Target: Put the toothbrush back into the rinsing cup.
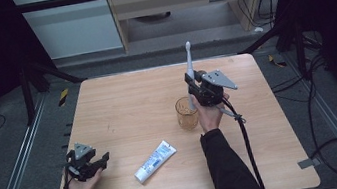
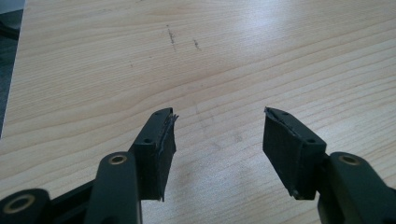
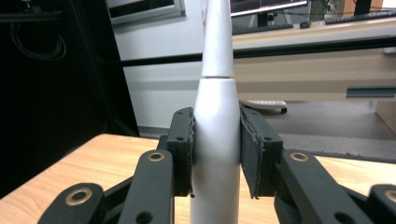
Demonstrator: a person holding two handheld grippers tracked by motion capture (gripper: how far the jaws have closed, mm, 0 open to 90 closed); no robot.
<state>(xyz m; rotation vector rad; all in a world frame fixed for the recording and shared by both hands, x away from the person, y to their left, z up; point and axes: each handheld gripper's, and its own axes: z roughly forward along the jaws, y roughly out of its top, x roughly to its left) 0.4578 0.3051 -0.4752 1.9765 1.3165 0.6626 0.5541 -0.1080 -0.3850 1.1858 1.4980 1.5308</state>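
Standing upright in the right gripper [image 1: 189, 78], an electric toothbrush [image 1: 190, 71] rises over the far half of the wooden table [image 1: 123, 106], its small brush head at the top. The jaws are clamped on the thick white handle from both sides, and in the right gripper view the black pads [image 3: 183, 149] press flat against the toothbrush [image 3: 215, 140], which runs straight up between them, narrowing at a seam above the grip. The lower end of the handle seems to dip toward or into an amber glass cup [image 1: 187, 114] that stands on the table just beside the person's right hand [image 1: 208, 116]; whether the handle touches the cup I cannot tell. A cable [image 1: 248, 148] trails from that gripper back along the dark sleeve [image 1: 228, 166] toward the near edge.

A white and blue toothpaste tube [image 1: 155, 161] lies flat on the table nearer the person, slanted, its cap end pointing toward the near left, apart from the cup.

Over at the near left corner the left gripper [image 1: 103, 158] sits low in the person's left hand [image 1: 83, 185], well apart from the tube. Its jaws are spread wide with nothing between them; the left gripper view looks past the two pads [image 2: 161, 144] onto bare wood grain [image 2: 210, 60] with a few faint dark marks.
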